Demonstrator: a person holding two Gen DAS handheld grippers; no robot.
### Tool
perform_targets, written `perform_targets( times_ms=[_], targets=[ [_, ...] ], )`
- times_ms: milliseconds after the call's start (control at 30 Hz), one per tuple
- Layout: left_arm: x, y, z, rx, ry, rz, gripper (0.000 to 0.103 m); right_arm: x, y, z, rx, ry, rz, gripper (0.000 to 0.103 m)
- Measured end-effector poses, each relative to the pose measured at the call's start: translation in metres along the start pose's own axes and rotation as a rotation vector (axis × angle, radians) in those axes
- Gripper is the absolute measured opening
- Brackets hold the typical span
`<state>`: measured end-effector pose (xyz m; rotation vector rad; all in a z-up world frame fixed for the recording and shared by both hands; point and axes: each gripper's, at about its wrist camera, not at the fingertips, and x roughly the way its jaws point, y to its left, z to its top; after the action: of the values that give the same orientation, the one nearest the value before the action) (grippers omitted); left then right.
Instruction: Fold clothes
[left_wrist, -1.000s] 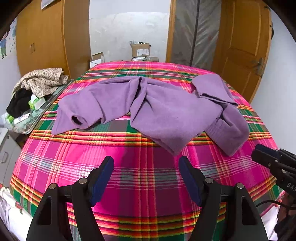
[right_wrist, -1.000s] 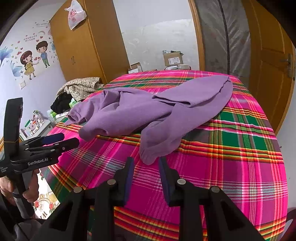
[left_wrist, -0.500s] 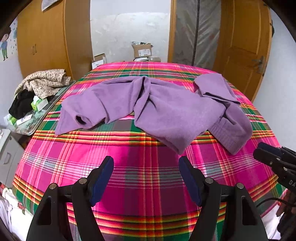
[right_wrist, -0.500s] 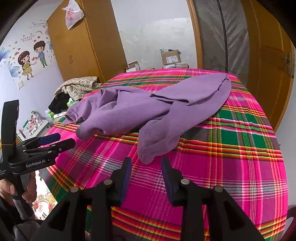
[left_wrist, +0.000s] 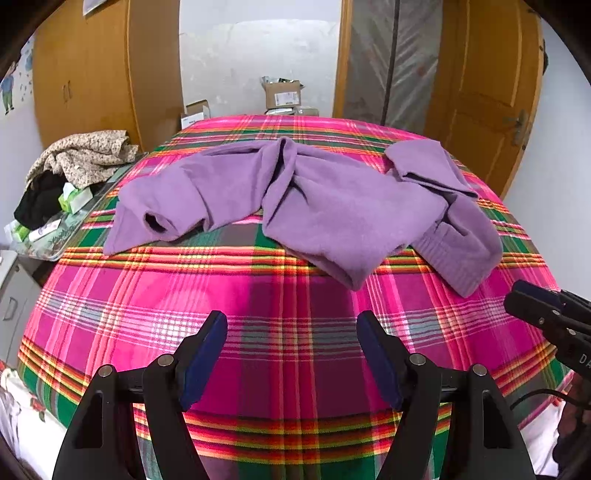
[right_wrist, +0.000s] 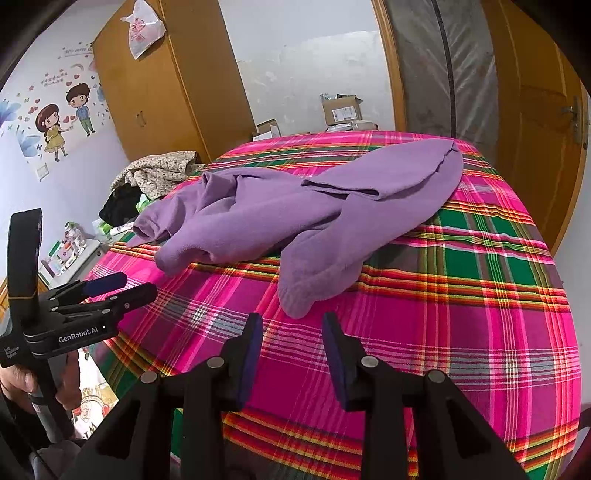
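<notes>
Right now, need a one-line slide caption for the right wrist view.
Right gripper open and empty above a plaid blanket, facing a crumpled purple sweater, left gripper alongside.

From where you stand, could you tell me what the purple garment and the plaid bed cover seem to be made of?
Purple garment: probably soft fleece or brushed knit, matte and fuzzy, with a ribbed cuff. Plaid bed cover: looks like woven fabric, smooth with a slight sheen.
</notes>
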<state>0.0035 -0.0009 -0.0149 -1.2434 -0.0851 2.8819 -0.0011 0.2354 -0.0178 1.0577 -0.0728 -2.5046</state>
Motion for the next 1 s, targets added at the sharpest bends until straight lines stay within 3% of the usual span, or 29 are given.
perform_targets(
  times_ms=[433,1000],
  targets=[
    [-0.006,-0.004,-0.003,0.03,-0.007,-0.027,0.074,0.001,0.002,-0.003,0.0,0.015,0.002,0.034],
    [-0.001,0.009,0.018,-0.003,-0.025,-0.022,0.074,0.017,-0.008,0.013,0.037,0.041,0.024,0.034]
  ],
)
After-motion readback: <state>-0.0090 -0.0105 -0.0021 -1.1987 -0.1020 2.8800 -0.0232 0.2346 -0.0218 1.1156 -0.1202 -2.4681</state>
